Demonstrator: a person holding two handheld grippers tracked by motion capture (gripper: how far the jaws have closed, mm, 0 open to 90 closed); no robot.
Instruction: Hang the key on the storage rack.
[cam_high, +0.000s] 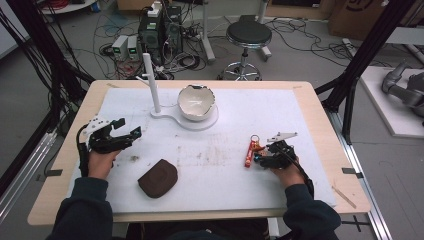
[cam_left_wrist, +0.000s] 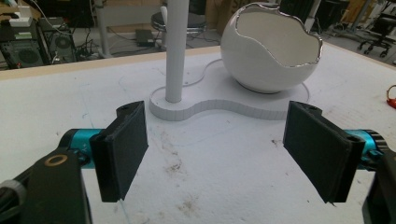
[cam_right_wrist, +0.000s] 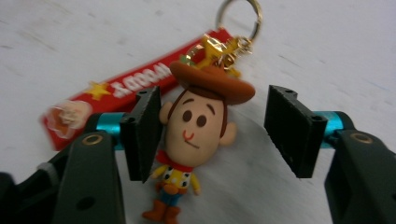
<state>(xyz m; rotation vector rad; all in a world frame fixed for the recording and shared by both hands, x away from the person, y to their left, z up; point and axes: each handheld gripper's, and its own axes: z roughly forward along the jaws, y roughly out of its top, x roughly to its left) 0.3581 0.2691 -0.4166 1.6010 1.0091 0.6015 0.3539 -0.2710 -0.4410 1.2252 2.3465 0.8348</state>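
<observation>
Right gripper (cam_right_wrist: 212, 135) half-closed about cowboy keychain figure (cam_right_wrist: 198, 135) — not yet clamped; light, rubbery, take at head, metal ring (cam_right_wrist: 238, 16) at twelve o'clock.

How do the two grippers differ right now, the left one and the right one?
The left gripper has bare table between its wide-open jaws, while the right gripper has a cowboy figure keychain between its jaws. The left gripper faces the egg-shaped bowl and white stand; the right gripper looks down on the keychain's red strap. Both have black pads and are hand-held.
</observation>
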